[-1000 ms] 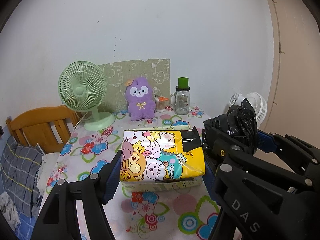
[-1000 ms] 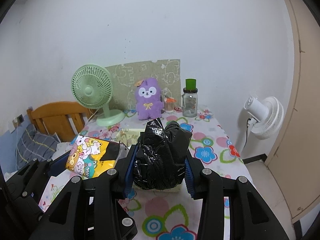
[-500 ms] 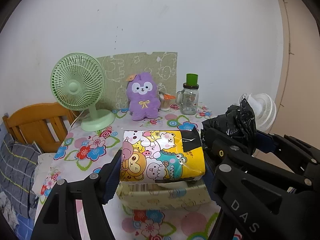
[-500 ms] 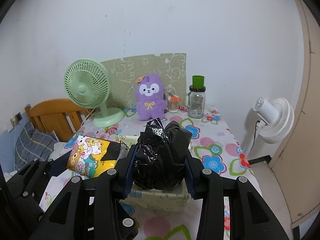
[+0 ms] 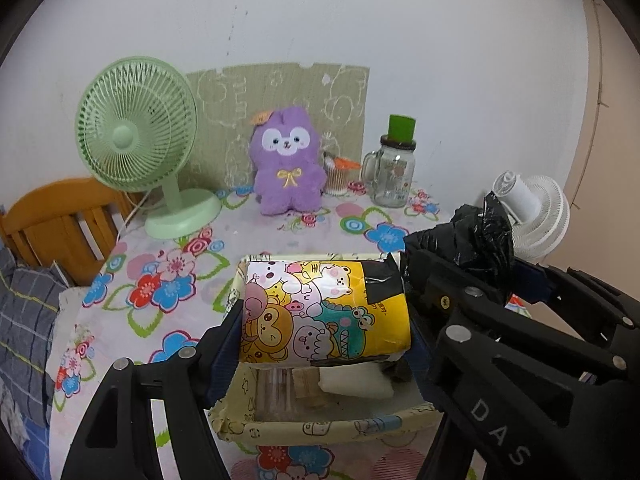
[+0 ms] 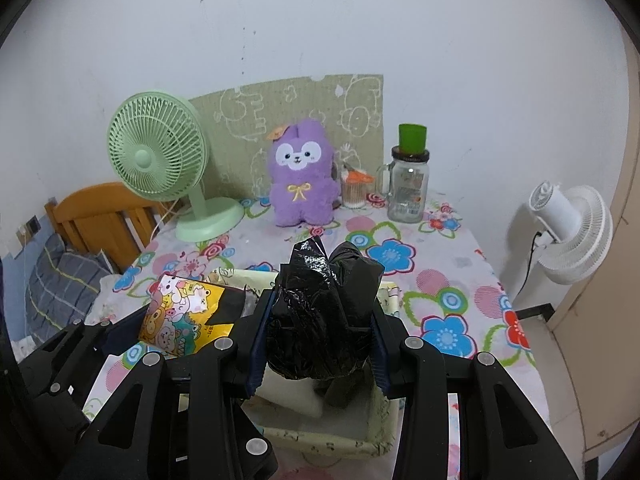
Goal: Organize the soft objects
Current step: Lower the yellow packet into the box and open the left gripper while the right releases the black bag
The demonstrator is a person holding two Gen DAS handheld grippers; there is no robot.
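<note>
Holding the cartoon pack (image 5: 324,312) in my left gripper (image 5: 320,340) and the black bag (image 6: 322,320) in my right gripper (image 6: 318,344), both clamped above the fabric basket (image 6: 320,436), I judge only releasing remains.

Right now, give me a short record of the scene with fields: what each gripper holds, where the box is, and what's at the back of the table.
left gripper: shut on cartoon tissue pack
right gripper: shut on black plastic bag
fabric box: open, below both held items
box contents: white item, partly hidden
table back: green fan, purple plush, glass jar
</note>
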